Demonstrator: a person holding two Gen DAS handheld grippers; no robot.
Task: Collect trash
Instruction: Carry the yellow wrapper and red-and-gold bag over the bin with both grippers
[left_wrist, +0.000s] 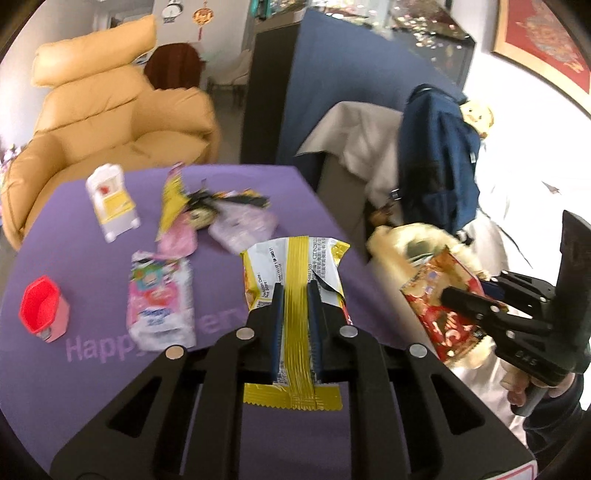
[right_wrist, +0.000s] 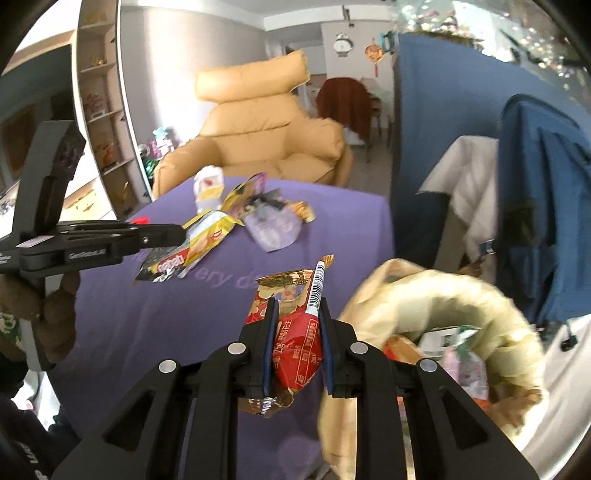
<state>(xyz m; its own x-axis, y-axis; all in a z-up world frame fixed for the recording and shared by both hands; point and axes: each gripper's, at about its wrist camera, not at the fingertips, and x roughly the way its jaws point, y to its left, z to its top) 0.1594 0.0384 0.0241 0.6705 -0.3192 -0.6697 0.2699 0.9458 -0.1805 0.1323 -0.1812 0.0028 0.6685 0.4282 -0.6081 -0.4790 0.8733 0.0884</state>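
Left gripper (left_wrist: 296, 286) clamped on a yellow-and-white foil snack wrapper (left_wrist: 295, 273), held above the purple tablecloth (left_wrist: 92, 369); wrapper pinched flat between both fingers, its gold seam running down the middle of the gap, torn top sticking out past the fingertips, crimped lower edge hanging behind them

Right gripper (right_wrist: 297, 302) closed around a red-and-gold crinkled snack packet (right_wrist: 295, 343), barcode strip poking up beyond the fingertips, crumpled gold end drooping below the fingers; just to the right of it and lower, the open mouth of a cream-coloured soft bag (right_wrist: 461, 306) with paper scraps inside

From the left wrist view, same red packet (left_wrist: 439, 306) gripped right at the bag's rim (left_wrist: 391, 236), off the table's right edge

Left on the cloth, well ahead of the left gripper: a pink-and-white crumpled plastic pouch (left_wrist: 160, 299), a pale lilac wrapper (left_wrist: 243, 225), a heap of yellow, black and pink torn wrappers (left_wrist: 195, 210); further left a small white toy chair (left_wrist: 112, 201) upright and a red hexagonal cup (left_wrist: 40, 304) near the near-left edge
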